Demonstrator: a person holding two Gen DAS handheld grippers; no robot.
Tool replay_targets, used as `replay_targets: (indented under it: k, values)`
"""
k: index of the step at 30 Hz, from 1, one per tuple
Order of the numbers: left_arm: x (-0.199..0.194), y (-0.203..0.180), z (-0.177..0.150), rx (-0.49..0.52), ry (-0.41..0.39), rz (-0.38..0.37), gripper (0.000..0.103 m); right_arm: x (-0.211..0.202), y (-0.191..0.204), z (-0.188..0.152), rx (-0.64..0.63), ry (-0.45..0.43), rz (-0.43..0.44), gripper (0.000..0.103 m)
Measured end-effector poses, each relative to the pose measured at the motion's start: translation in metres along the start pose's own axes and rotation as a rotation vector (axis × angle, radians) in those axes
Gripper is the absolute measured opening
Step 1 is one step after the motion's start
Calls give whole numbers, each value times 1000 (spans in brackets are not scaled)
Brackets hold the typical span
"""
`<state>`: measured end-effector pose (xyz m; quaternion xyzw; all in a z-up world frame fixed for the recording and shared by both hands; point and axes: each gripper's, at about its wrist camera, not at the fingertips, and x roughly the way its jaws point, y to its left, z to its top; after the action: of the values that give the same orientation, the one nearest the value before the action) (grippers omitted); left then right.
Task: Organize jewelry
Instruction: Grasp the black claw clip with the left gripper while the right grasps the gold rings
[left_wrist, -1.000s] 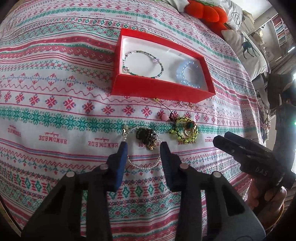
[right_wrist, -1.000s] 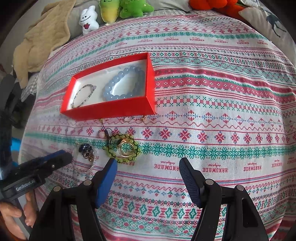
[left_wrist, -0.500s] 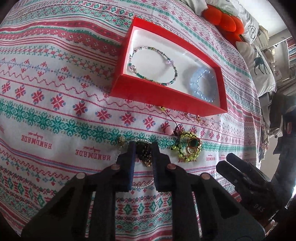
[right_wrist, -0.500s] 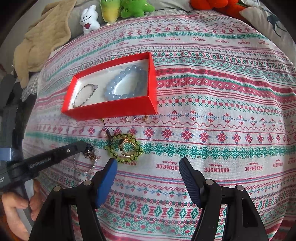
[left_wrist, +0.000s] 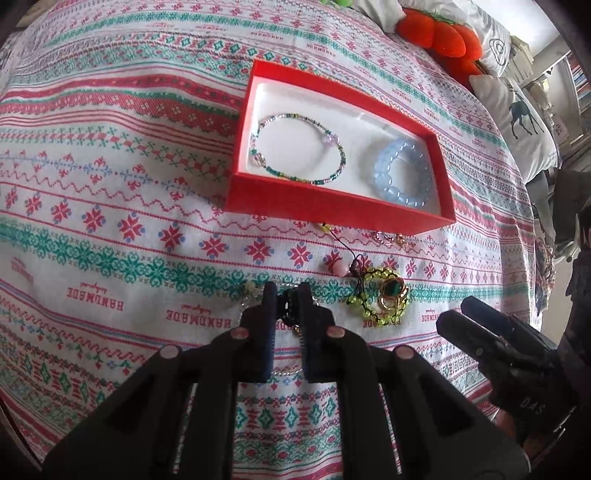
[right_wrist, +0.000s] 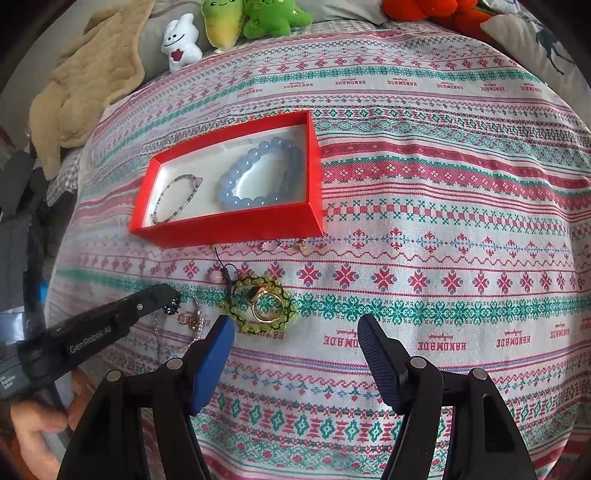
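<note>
A red box (left_wrist: 332, 212) (right_wrist: 236, 230) on the patterned cloth holds a thin beaded bracelet (left_wrist: 301, 149) (right_wrist: 177, 201) and a pale blue bead bracelet (left_wrist: 402, 171) (right_wrist: 258, 177). In front of it lie a yellow-green bead bracelet with gold rings (left_wrist: 384, 299) (right_wrist: 264, 306), a pink bead charm on a cord (left_wrist: 340, 267) (right_wrist: 216, 275) and small earrings (left_wrist: 389, 240) (right_wrist: 284, 246). My left gripper (left_wrist: 287, 299) (right_wrist: 171, 301) is shut on a silver chain bracelet with dark charms (right_wrist: 184, 325) that lies on the cloth. My right gripper (right_wrist: 295, 328) is open and empty, just in front of the yellow-green bracelet.
Plush toys (right_wrist: 236, 22) and a beige blanket (right_wrist: 85, 85) lie at the far edge of the bed. An orange plush (left_wrist: 439, 37) and a deer-print pillow (left_wrist: 521, 122) lie at the back right. The cloth (right_wrist: 443, 240) spreads wide to the right of the box.
My left gripper moved forward over the silver chain bracelet and its jaws closed on the dark charms. My right gripper held still and open.
</note>
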<state>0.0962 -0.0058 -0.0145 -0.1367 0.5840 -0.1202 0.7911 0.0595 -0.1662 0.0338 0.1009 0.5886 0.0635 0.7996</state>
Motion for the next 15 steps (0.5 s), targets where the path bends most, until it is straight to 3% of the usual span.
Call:
replay_targets:
  k: [4,6,9,15]
  values:
    - [-11,2,0,13,-22,0,12,0,1,6,14,-11,28,68]
    - [-15,2,-1,22,-30,4,12,2,3,10,16,-9,49,54]
    - [-20,4,-2,32,-35,10,12,9,9,11,16,13,73,43]
    - [-23,11,-3,44,-36,19,12,26,23,14,-12,47,70,34]
